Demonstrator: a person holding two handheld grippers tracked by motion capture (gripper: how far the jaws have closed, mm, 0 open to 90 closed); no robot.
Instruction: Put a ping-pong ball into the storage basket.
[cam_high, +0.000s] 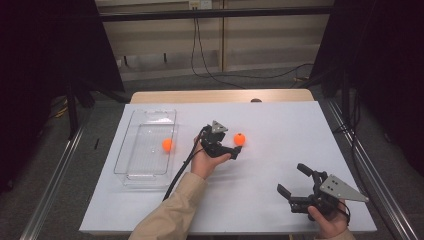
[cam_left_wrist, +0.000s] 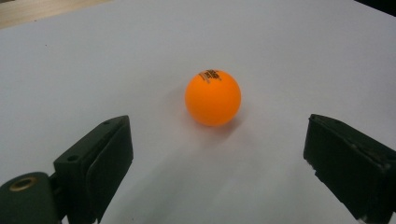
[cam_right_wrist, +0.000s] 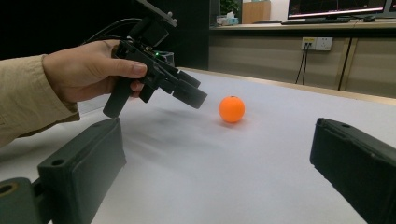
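We see the left hand-held gripper (cam_high: 234, 152) poised near the middle of the white tabletop (cam_high: 280, 125), its jaws spread wide and empty, pointing at an orange ball (cam_high: 240, 139) that rests on the surface just beyond the tips. In the left gripper view the ball (cam_left_wrist: 213, 97) sits between and ahead of the two black jaws, touching neither, with dark print on its top. The left hand (cam_high: 206, 161), in a beige sleeve (cam_high: 170, 212), grips the tool from behind, and its black cable (cam_high: 181, 170) trails back along the forearm. To the left, a clear plastic tray (cam_high: 131, 145) lies on the tabletop with a second orange ball (cam_high: 167, 145) inside it, near its right wall. At the near right corner, the right hand-held gripper (cam_high: 293, 179) is held low over the tabletop, jaws likewise parted and empty, well apart from both balls, its grey plate (cam_high: 341, 188) uppermost.
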